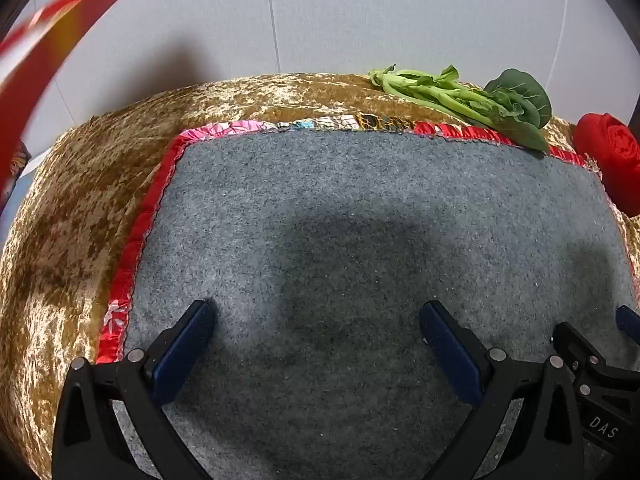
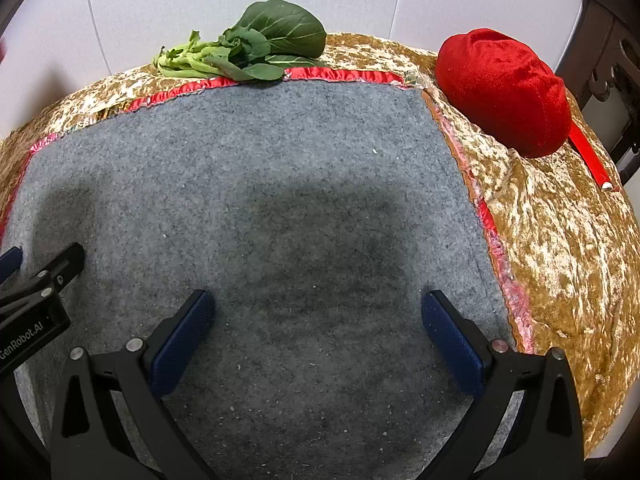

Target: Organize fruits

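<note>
A gold crushed-velvet cloth [image 2: 560, 240] covers the table, and one grey felt mat [image 1: 340, 240] with a red patterned fabric border lies on top of it, probably as the working surface where items are meant to be sorted. The mat is bare, so the organizing looks not yet begun. At its far right corner, off the mat on the gold cloth, sits one red velvet cushion-like object [image 2: 504, 88], with one thin red stick [image 2: 592, 160] beside it. One bunch of leafy greens [image 2: 248, 50] lies along the far edge, its leaves overlapping the red border, seemingly parked at the margin within reach of either tool. No fruit can be made out in either view; the greens are the only produce visible. A blurred red box-like shape [image 1: 52, 48] shows at upper left. The two tools hover side by side low over the near part of the mat: the left gripper [image 1: 318, 316] and the right gripper [image 2: 318, 308] both have their fingers spread wide, holding nothing.
</note>
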The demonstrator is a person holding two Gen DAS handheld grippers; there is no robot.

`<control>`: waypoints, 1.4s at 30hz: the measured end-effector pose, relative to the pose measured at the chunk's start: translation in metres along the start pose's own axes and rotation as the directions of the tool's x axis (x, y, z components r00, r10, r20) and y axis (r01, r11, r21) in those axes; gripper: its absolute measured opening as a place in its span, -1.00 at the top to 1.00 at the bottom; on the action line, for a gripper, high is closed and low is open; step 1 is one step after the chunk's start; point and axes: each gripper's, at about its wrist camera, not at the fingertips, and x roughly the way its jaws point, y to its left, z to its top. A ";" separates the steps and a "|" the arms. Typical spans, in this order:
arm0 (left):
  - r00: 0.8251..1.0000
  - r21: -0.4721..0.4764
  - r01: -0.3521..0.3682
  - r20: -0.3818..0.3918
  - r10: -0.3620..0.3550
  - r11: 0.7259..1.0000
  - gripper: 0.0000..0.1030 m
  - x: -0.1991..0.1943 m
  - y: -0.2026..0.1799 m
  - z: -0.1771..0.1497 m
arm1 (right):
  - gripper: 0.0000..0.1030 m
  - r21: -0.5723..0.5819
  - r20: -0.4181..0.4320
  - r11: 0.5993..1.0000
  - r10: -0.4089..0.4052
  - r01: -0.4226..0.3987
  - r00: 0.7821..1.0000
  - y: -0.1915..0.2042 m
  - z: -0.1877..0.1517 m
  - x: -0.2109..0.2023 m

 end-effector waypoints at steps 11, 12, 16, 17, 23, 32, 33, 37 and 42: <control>1.000 0.000 0.000 0.000 0.000 1.000 -1.00 0.000 0.000 0.000 | -1.00 0.000 0.001 1.000 -0.001 0.001 1.000 0.000 0.000 0.000; 1.000 0.000 0.000 0.000 0.000 1.000 -1.00 0.000 0.000 0.000 | -1.00 -0.001 0.001 1.000 -0.001 0.001 1.000 -0.003 0.000 0.001; 1.000 0.000 0.000 -0.001 0.000 1.000 -1.00 0.000 0.000 0.000 | -1.00 0.000 0.000 1.000 0.001 -0.001 1.000 -0.003 0.001 0.001; 1.000 0.000 0.000 0.000 0.000 1.000 -1.00 -0.001 0.000 0.000 | -1.00 0.000 0.000 1.000 0.000 0.000 1.000 -0.003 0.001 0.001; 1.000 0.009 -0.012 -0.008 0.012 1.000 -1.00 0.000 -0.001 0.001 | -1.00 -0.001 0.001 1.000 -0.002 0.002 1.000 -0.002 -0.001 0.000; 1.000 0.022 -0.028 -0.011 0.028 0.999 -1.00 0.000 -0.006 0.000 | -1.00 0.000 0.001 1.000 -0.002 0.002 1.000 -0.001 -0.001 0.000; 1.000 0.020 -0.026 -0.011 0.026 0.999 -1.00 0.000 -0.005 -0.001 | -1.00 0.000 0.001 1.000 -0.001 0.001 1.000 -0.001 -0.001 0.000; 1.000 0.017 -0.022 -0.009 0.022 1.000 -1.00 0.000 -0.004 -0.001 | -1.00 0.000 0.000 1.000 -0.001 0.001 1.000 -0.002 0.000 0.001; 1.000 0.017 -0.021 -0.009 0.022 1.000 -1.00 -0.001 -0.004 -0.001 | -1.00 0.000 0.000 1.000 -0.001 0.001 1.000 -0.002 -0.001 0.000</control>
